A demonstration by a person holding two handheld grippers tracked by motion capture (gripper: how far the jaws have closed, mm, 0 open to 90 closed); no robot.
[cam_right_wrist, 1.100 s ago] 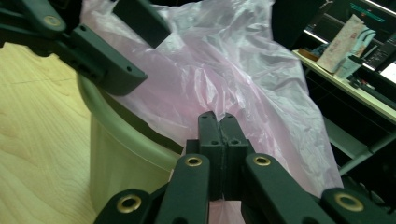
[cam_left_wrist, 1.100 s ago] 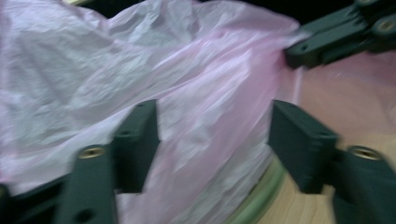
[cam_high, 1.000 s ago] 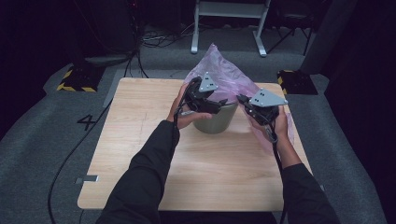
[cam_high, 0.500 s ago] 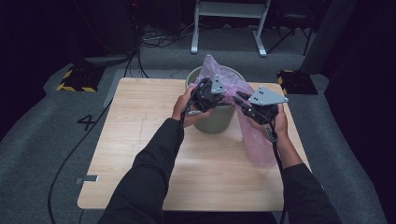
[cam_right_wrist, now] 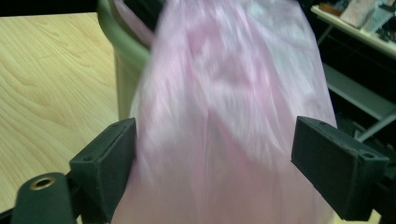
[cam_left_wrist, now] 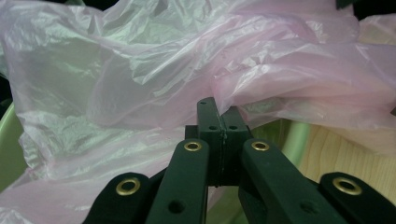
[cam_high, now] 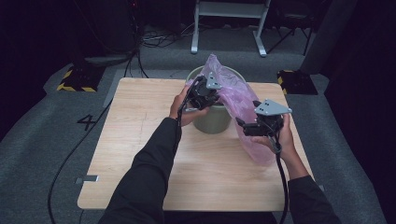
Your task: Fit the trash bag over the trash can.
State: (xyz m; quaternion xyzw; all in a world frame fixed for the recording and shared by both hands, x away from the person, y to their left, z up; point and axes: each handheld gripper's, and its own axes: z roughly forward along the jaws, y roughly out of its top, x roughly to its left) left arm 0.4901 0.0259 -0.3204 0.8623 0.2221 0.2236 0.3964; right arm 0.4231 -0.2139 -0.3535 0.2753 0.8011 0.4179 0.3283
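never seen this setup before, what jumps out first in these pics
The pink plastic bag stands out first: it billows over the green bin at the far middle of the wooden table and hangs down the bin's right side. The left tongs are shut on a fold of it at the bin's rim. The right tongs have just been opening, with the hanging film between their wide jaws.

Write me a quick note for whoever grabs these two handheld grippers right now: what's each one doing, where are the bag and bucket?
Left gripper: shut on the pink plastic bag at the green bucket rim.
Right gripper: jaws have just been opening; bag hangs between them, not pinched.
Bucket stands on the wooden table; bag drapes over its right side down to the tabletop.
Done: one edge held at the rim.
Left: likely spread the bag into and around the bucket.
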